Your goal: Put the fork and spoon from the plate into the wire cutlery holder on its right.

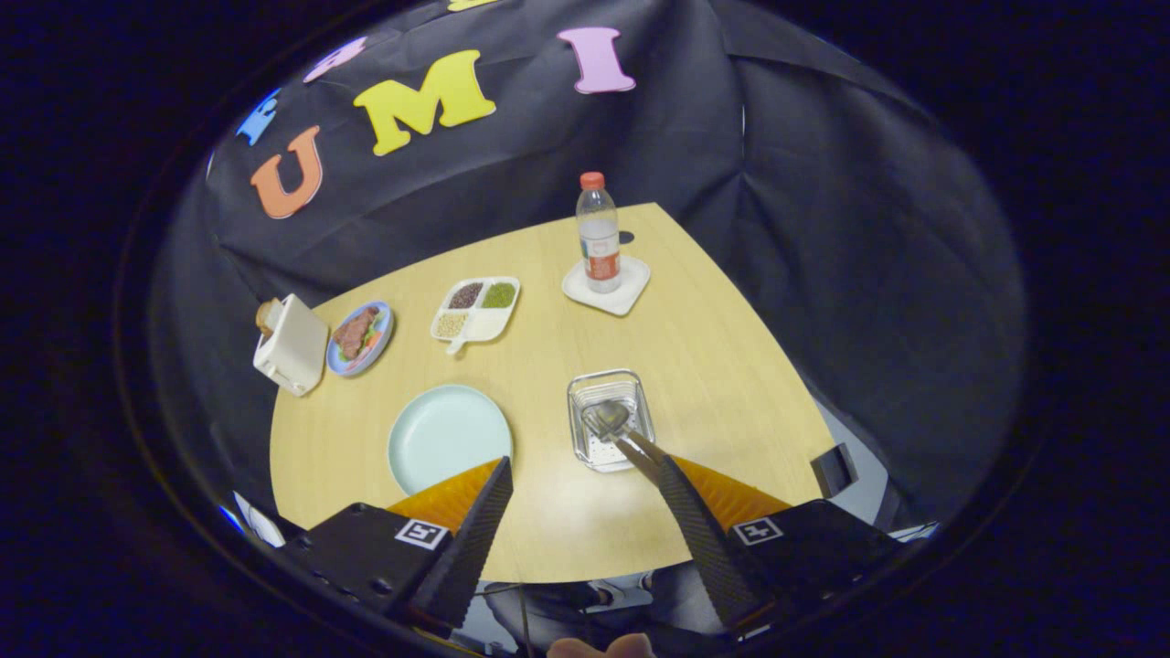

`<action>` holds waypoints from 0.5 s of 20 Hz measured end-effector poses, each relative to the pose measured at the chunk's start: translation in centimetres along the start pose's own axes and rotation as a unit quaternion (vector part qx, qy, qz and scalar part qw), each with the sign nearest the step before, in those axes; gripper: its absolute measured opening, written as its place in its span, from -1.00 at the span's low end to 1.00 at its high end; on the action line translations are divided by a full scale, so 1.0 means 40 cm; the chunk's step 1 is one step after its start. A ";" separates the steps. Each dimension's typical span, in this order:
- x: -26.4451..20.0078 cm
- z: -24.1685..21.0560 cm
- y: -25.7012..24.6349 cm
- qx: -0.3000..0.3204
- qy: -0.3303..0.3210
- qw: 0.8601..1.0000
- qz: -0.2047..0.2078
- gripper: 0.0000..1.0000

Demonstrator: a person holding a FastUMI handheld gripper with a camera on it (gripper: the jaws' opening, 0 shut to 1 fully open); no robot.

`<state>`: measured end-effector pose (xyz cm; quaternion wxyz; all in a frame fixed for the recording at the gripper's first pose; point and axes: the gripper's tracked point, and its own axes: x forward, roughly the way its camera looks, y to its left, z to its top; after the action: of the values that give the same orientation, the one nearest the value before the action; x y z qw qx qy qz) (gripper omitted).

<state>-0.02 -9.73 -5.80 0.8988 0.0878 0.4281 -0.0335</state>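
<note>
Staged recording booth: black cloth wall (823, 228) behind a prop-laden wooden table (713, 366).

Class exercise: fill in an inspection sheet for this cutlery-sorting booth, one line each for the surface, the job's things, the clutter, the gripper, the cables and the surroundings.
Surface: pale wood table, bare ahead of the fingers.
Job's things: light green plate holds no cutlery; wire cutlery holder to its right has a spoon standing in it; fork not made out.
Clutter: toaster, plate of food, divided tray of grains, water bottle on a white coaster.
Gripper: gripper open, fingers spread wide, holding nothing.
Cables: nothing seen.
Surroundings: black cloth wall behind the table.
</note>
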 end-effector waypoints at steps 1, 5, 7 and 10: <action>-0.009 0.011 0.015 0.002 -0.021 1.000 0.007 0.93; -0.044 0.063 0.062 0.000 -0.126 0.992 0.029 0.93; -0.070 0.097 0.075 -0.021 -0.203 0.979 0.027 0.93; -0.139 0.122 0.106 -0.069 -0.310 0.948 0.014 0.93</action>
<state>0.75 -6.56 2.08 0.9914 0.0172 0.1286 -0.0169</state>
